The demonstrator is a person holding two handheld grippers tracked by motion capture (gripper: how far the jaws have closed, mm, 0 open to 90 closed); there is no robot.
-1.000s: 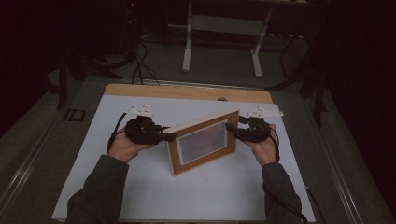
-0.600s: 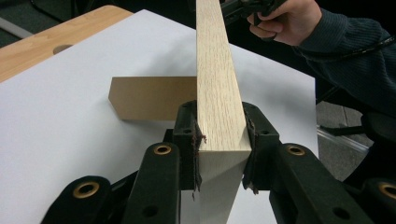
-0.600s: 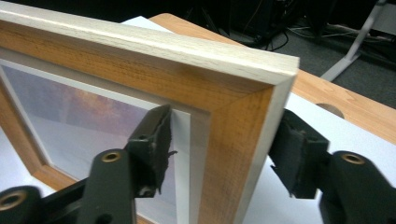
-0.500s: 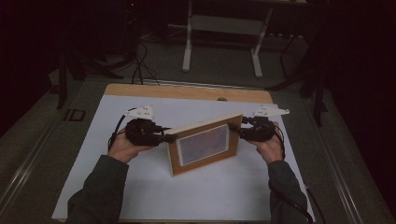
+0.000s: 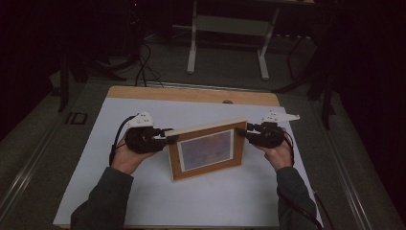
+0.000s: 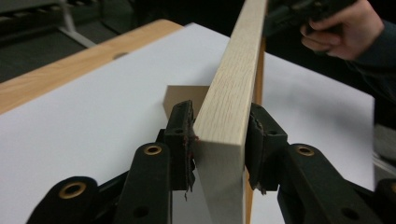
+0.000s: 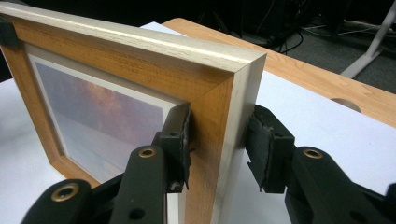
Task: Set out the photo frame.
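I have a wooden picture frame [image 5: 207, 150] standing upright on the white sheet [image 5: 95, 182] that covers the tabletop [image 5: 191, 94], near its middle, between my two hands. The frame is pale along its outer edges and warmer brown on its face, with a white mat around a hazy print of orange and violet tones.

My left tongs [image 5: 165, 136] reach in at the frame's upper left corner and my right tongs [image 5: 245, 130] at its upper right corner.

The high view gives me the whole layout but not the contact. The left gripper view settles it for that side: I look along the frame's thin edge [image 6: 229, 107], and the jaws straddle it; one pad lies against the wood, the other I cannot judge, and these jaws have just been opening. That view also shows the brown stand [image 6: 184, 98] behind the frame, and my other hand at its far end. The right gripper view shows the front and the print [image 7: 107, 126]: one pad touches the face, the other stands clear of the back, with the jaws just now closing around the corner.
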